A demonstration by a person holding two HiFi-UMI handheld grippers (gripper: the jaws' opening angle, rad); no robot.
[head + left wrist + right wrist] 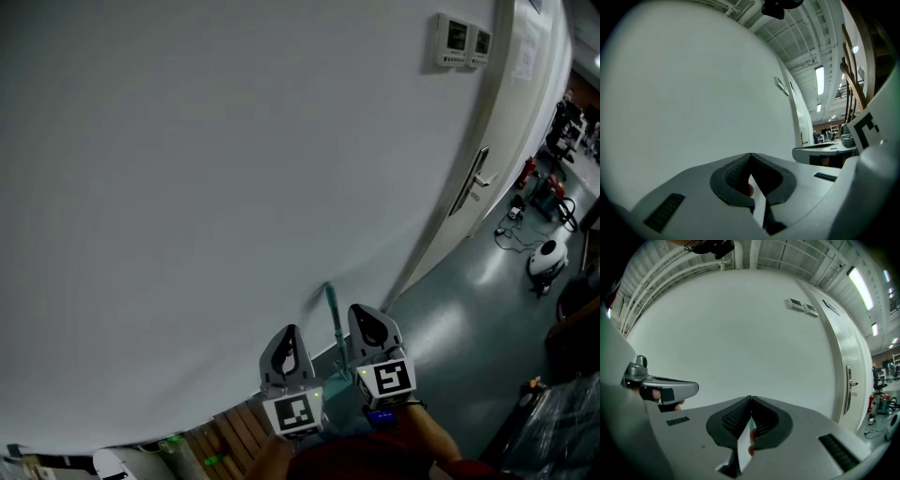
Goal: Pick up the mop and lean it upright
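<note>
Mop handle (pixel 332 314) is seen standing near-upright at 12 o'clock of the two grippers, between them, with its top set against the white wall (pixel 234 169). A small shadow beside the top suggests contact with the wall, but this cannot be confirmed. Its lower end is hidden under the grippers.

Step judged: the lean is made or nearly so, and a hands-off check is pending. To do it well:
- The handle top should be left bearing on the wall, with the lower end kept out from the wall base so nothing tips forward.
- The grippers should be kept off the shaft on both sides and drawn straight back toward 6 o'clock, with no sideways sweep.
- The floor (pixel 469 309) looks smooth, so slip at the lower end is the risk to be watched.

Left gripper (pixel 290 334): clenched, tips met, as read in its own view (pixel 750 155). Nothing is gripped; only pale background is seen through the hollow behind the tips. It is placed at 9 o'clock of the handle, apart from it.

Right gripper (pixel 364 317): clenched likewise, tips met (pixel 751 398). A teal sliver (pixel 752 426) is seen through the hollow behind the tips. It is judged to be the handle lying beyond and below, not pinched. The gripper is placed at 3 o'clock of the handle, just beside it; touching cannot be ruled out.
</note>
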